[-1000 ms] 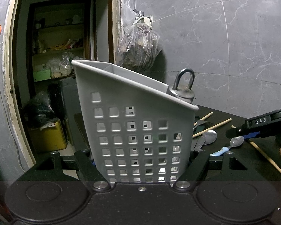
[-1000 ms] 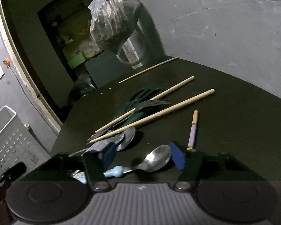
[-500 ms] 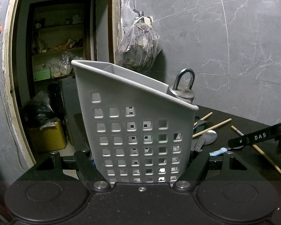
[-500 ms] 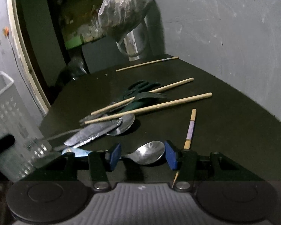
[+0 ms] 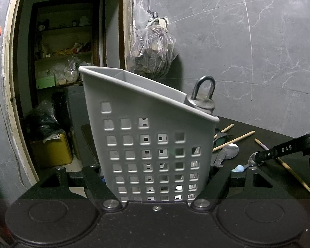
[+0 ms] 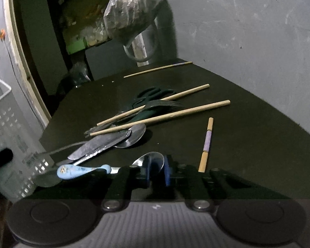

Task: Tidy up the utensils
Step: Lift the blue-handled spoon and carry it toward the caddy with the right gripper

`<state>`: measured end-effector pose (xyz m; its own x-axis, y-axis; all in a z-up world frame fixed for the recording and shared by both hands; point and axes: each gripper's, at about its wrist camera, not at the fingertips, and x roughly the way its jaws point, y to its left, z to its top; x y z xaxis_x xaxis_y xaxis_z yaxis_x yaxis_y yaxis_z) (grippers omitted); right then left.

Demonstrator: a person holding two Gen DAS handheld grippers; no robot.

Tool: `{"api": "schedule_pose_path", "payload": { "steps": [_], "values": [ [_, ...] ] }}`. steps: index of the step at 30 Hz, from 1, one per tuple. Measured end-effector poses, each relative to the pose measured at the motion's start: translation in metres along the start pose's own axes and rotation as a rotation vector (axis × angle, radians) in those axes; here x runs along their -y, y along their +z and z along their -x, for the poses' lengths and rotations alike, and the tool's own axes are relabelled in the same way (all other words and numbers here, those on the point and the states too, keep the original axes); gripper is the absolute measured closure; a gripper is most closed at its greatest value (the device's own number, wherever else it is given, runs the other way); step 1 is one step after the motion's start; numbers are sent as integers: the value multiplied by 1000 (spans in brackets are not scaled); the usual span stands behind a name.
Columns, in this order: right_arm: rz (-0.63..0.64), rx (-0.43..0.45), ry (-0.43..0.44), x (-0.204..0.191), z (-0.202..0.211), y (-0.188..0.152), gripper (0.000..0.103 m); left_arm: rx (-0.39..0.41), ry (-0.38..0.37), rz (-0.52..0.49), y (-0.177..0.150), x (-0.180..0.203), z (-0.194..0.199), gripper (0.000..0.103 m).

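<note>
Closing in on the bowl of a shiny metal spoon with a pale blue plastic handle (image 6: 148, 161), the right gripper (image 6: 156, 172) has its two blue pads (image 6: 167, 172) nearly together at the bottom middle of the right wrist view, the bowl sitting right between them and the handle poking out to the left over the black tabletop (image 6: 248, 144). Can't quite tell if the pads are pressing yet or just about there. Over in the left wrist view, the left gripper (image 5: 156, 183) has its black fingers (image 5: 214, 183) clamped on either side of a tall grey plastic utensil caddy with square holes (image 5: 146, 140), which fills the centre of the frame and leans a bit to the left. A heavy steel padlock-shaped weight (image 5: 202, 99) sits at the caddy's lower right corner rim. Moving out from the spoon in the right wrist view: a purple-banded wooden chopstick (image 6: 206, 142) lies just to the right, a flat steel table knife (image 6: 99, 146) and a second plain metal spoon (image 6: 134, 136) are just above left, then two long bare wooden chopsticks (image 6: 165, 116) cross over dark green scissors (image 6: 153, 95) and a dark fork (image 6: 165, 104) near the middle. One thin stick (image 6: 158, 69) lies alone farther up. A clear plastic bag of brownish stuff (image 6: 130, 14) hangs at the top centre against the grey marble wall (image 5: 248, 41).
</note>
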<state>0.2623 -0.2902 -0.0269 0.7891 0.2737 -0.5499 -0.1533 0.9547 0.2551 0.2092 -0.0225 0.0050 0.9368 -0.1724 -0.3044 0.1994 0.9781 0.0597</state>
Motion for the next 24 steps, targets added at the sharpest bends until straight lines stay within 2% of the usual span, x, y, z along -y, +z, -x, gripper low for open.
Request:
{"api": "schedule_pose_path", "payload": {
  "steps": [5, 9, 13, 16, 24],
  "values": [
    [-64, 40, 63, 9, 5, 0, 94, 0, 2, 0, 0, 0, 0, 26],
    [-5, 130, 65, -2, 23, 1, 97, 0, 1, 0, 0, -1, 0, 26],
    [162, 245, -1, -29, 46, 6, 99, 0, 2, 1, -1, -2, 0, 26],
    [295, 299, -30, -52, 61, 8, 100, 0, 2, 1, -1, -2, 0, 26],
    [580, 329, -20, -106, 83, 5, 101, -1, 1, 1, -1, -2, 0, 26]
  ]
}}
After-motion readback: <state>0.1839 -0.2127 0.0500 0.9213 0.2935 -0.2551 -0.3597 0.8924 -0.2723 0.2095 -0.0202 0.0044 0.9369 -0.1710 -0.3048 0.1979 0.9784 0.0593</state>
